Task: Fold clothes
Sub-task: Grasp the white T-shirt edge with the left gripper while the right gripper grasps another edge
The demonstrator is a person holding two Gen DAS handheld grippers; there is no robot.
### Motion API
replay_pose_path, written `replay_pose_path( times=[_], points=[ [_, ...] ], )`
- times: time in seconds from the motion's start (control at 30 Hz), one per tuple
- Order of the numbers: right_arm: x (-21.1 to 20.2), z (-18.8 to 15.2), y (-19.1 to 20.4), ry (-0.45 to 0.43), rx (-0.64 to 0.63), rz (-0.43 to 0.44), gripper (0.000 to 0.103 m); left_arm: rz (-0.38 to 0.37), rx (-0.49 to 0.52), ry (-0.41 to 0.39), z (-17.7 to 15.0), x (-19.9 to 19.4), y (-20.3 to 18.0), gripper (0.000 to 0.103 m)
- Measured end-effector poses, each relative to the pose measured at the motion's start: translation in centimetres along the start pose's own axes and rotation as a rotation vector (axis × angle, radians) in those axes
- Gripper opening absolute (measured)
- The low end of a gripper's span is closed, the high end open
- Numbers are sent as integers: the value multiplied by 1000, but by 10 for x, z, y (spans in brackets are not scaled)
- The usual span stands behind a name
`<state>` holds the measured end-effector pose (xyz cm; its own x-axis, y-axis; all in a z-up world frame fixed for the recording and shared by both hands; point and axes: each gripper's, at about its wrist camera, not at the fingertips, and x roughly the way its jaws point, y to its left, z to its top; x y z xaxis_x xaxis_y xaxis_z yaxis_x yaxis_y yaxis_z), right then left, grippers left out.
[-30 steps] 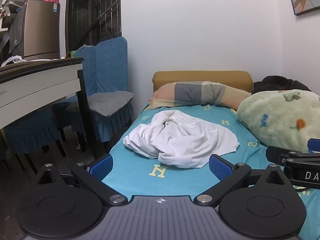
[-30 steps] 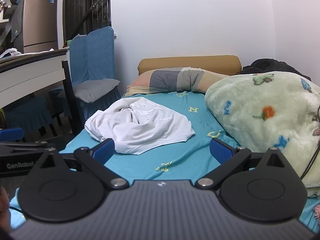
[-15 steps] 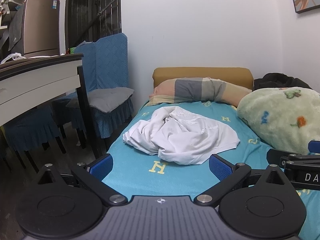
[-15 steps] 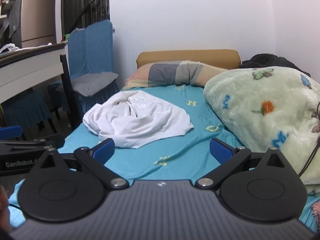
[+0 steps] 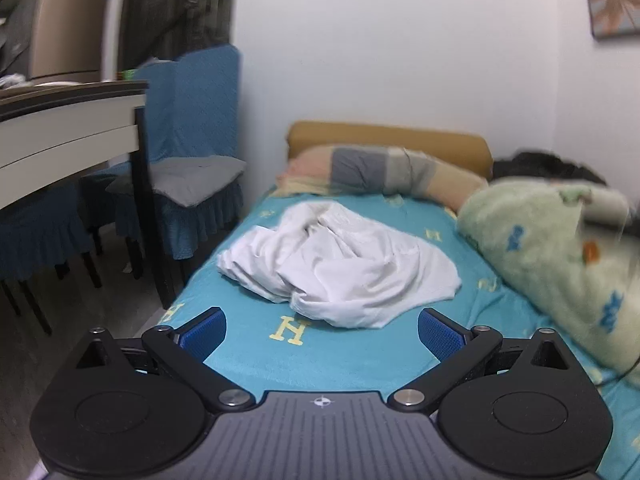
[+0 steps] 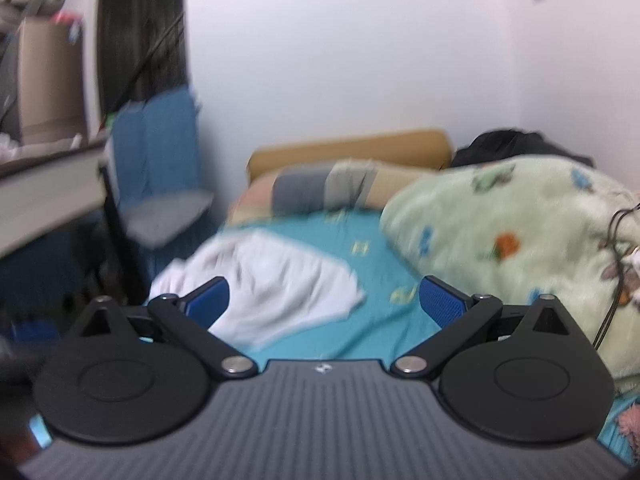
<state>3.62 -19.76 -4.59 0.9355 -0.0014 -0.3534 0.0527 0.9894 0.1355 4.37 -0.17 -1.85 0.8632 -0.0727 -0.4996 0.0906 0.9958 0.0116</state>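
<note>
Two sets of my fingers, left point(image 5: 322, 330) and right point(image 6: 324, 300), were spread wide and held nothing, both low over the near end of the bed point(image 5: 248, 356). Yellow "H" letters marked its teal sheet. Mid-bed lay the crumpled white garment point(image 5: 340, 264), left of the green blanket point(image 5: 560, 248).

1 crumpled white cotton garment point(image 5: 340, 266) mid-bed on the teal letter-print bedsheet point(image 5: 256, 354). Behind it: 1 striped pillow point(image 5: 380, 172), 1 tan padded headboard point(image 5: 390, 136). Right of garment: 1 pale-green fleece blanket point(image 5: 560, 248). Left: 2 blue-covered chairs point(image 5: 192, 128).
</note>
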Motion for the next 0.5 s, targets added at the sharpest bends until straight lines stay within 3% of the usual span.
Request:
replay_pose_path(
  times=[0.13,0.23,0.37,0.5],
  points=[
    [16,8,-12,-15,35,7,103,-27,26,127,0,53,-3,100],
    [28,14,-21,-26,61,13,103,-60,-15,214,-6,96,-3,95],
    [43,23,-32,-40,96,20,103,-155,-161,299,-14,150,2,89],
    [66,7,-40,13,163,77,103,-239,-382,311,-20,198,14,85]
  ],
)
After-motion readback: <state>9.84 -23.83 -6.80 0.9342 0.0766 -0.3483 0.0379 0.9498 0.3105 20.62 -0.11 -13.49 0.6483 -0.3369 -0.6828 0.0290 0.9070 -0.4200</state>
